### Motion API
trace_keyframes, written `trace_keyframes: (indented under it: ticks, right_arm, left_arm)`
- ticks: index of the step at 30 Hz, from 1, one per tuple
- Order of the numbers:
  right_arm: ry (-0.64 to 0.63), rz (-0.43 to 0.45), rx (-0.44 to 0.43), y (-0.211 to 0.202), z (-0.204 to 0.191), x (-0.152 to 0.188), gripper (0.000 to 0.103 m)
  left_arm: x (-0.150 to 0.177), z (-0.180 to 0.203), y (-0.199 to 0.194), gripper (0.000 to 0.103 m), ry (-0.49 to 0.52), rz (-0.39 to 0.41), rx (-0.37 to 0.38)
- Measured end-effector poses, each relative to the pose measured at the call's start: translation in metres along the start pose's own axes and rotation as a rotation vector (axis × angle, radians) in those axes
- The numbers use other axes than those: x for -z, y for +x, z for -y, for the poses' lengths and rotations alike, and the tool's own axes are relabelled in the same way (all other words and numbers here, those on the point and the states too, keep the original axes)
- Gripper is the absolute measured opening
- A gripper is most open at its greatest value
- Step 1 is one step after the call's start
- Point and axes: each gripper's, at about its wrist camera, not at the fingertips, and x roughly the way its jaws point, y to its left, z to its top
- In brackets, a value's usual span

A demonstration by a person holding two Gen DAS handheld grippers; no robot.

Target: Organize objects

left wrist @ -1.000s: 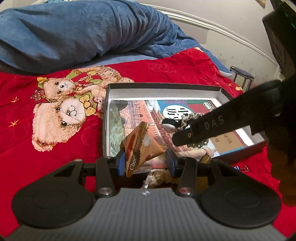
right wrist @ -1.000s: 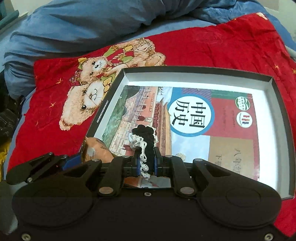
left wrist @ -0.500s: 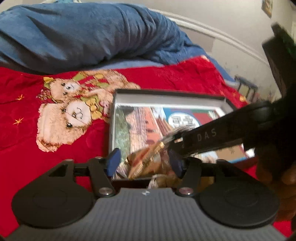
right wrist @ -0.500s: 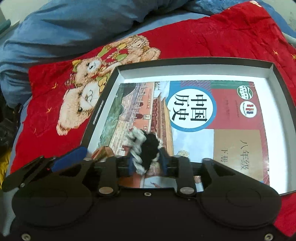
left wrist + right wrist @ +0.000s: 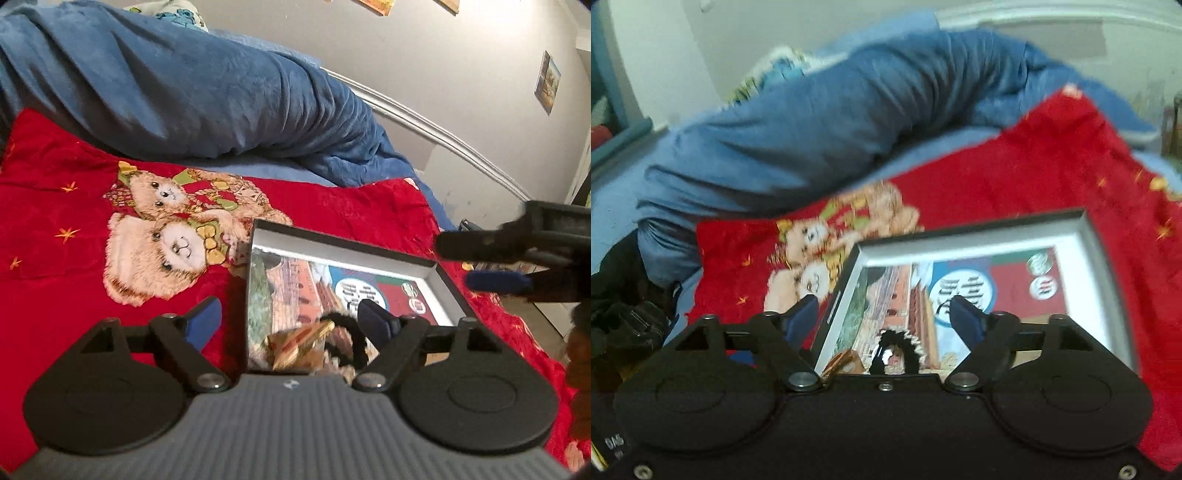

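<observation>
Left wrist view: the left tool [image 5: 286, 317] is standing spread wide, its jaws having just been opening, with nothing pinched. The snack packet [image 5: 295, 345] is lying loose in the near corner of the box [image 5: 343, 243], on the book [image 5: 306, 280] that lines its floor, and the black hair tie [image 5: 347, 334] is lying just beside the packet. The right tool [image 5: 491, 264] is showing at the right edge, blurred, above the box. The box is sitting on the red blanket [image 5: 55, 206] on the bed.

Right wrist view: the right tool [image 5: 884, 315] is also spread, its jaws having just been opening, gripping nothing. The hair tie [image 5: 895, 349] is resting on the book [image 5: 1008, 288] inside the box [image 5: 975, 229], with the packet [image 5: 844, 360] near it.

Both items look delivered, so the release step seems to be finishing. The next move probably calls for lifting both tools clear of the box rim and finding anything left outside it.
</observation>
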Motion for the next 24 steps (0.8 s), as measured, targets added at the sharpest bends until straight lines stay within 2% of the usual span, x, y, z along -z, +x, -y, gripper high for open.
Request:
trace_keyframes:
  ticks: [3, 5, 8, 12, 14, 20, 24]
  right_arm:
    - [-0.002, 0.026, 0.008, -0.016, 0.005, 0.016, 0.084]
    - [0.019, 0.027, 0.032, -0.021, 0.011, 0.029, 0.089]
    - [0.073, -0.015, 0.046, -0.022, 0.022, 0.046, 0.09]
    - [0.072, -0.049, 0.053, -0.021, 0.029, 0.062, 0.09]
    - [0.086, -0.058, 0.049, -0.022, 0.034, 0.071, 0.088]
    - [0.159, -0.108, 0.09, -0.016, 0.051, 0.093, 0.087]
    - [0.192, -0.121, 0.116, -0.011, 0.061, 0.099, 0.084]
  left_arm:
    - [0.008, 0.006, -0.013, 0.089, 0.045, -0.02, 0.0]
    - [0.013, 0.016, -0.022, 0.089, 0.09, -0.047, -0.029]
    - [0.023, 0.029, -0.034, 0.09, 0.121, -0.062, -0.077]
    - [0.041, 0.037, -0.042, 0.09, 0.152, -0.067, -0.076]
    - [0.048, 0.044, -0.038, 0.09, 0.195, -0.082, -0.088]
    - [0.066, 0.062, -0.026, 0.09, 0.253, -0.091, -0.045]
    - [0.075, 0.072, -0.014, 0.089, 0.331, -0.083, -0.069]
